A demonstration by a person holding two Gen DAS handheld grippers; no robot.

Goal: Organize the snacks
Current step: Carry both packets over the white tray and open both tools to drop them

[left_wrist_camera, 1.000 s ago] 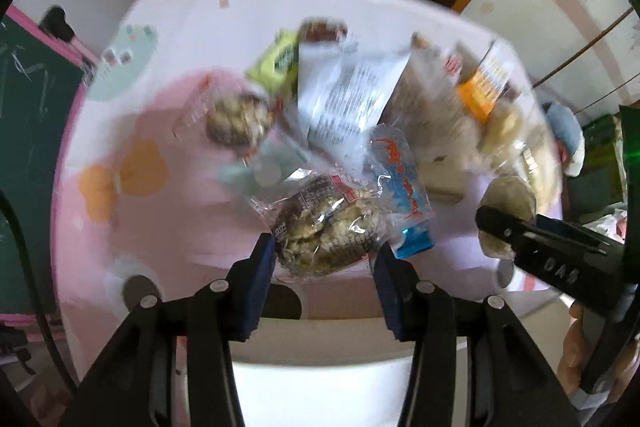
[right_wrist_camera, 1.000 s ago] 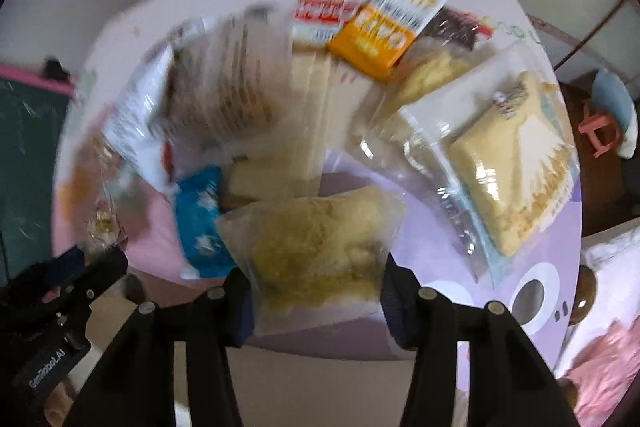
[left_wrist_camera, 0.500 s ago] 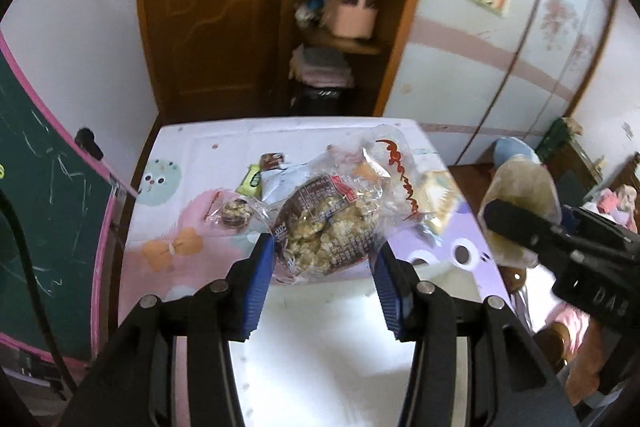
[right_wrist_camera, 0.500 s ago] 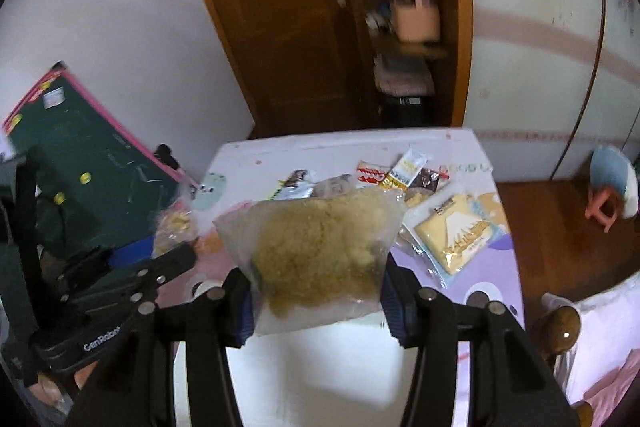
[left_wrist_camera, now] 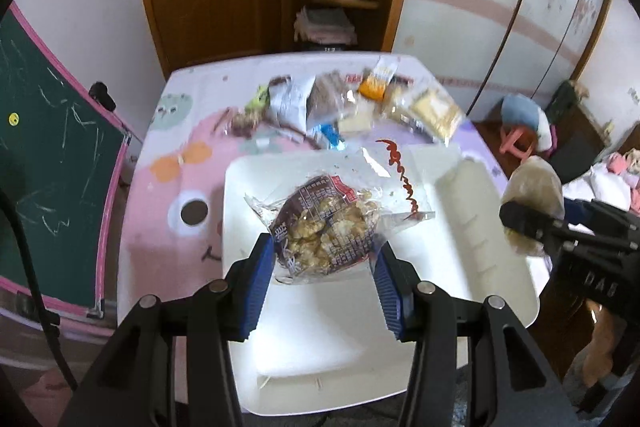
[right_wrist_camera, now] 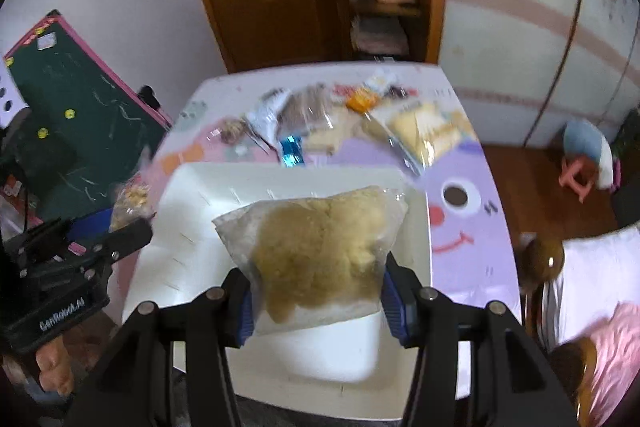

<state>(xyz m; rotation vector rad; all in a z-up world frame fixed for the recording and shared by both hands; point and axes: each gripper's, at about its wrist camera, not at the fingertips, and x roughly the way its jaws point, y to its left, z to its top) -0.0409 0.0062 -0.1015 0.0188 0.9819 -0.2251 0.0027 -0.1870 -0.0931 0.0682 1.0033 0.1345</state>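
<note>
My left gripper (left_wrist_camera: 324,263) is shut on a clear bag of brown nut clusters (left_wrist_camera: 324,227) and holds it above a white bin (left_wrist_camera: 472,211). My right gripper (right_wrist_camera: 316,287) is shut on a clear bag of yellow crumbly cake (right_wrist_camera: 320,247), also above the white bin (right_wrist_camera: 192,195). The right gripper with its bag shows at the right of the left wrist view (left_wrist_camera: 532,199). The left gripper with its bag shows at the left of the right wrist view (right_wrist_camera: 128,203).
A pile of several snack packets (left_wrist_camera: 352,107) lies on the far half of the pink and purple cartoon table (left_wrist_camera: 168,195). A green chalkboard (left_wrist_camera: 48,155) stands left. A wooden door and shelf are behind. A small stool (left_wrist_camera: 520,139) sits on the floor right.
Both grippers have lifted their bags off the snack pile, drawn back toward the near side, and now hang over the white bin. The view has tilted down again since half a second ago.
</note>
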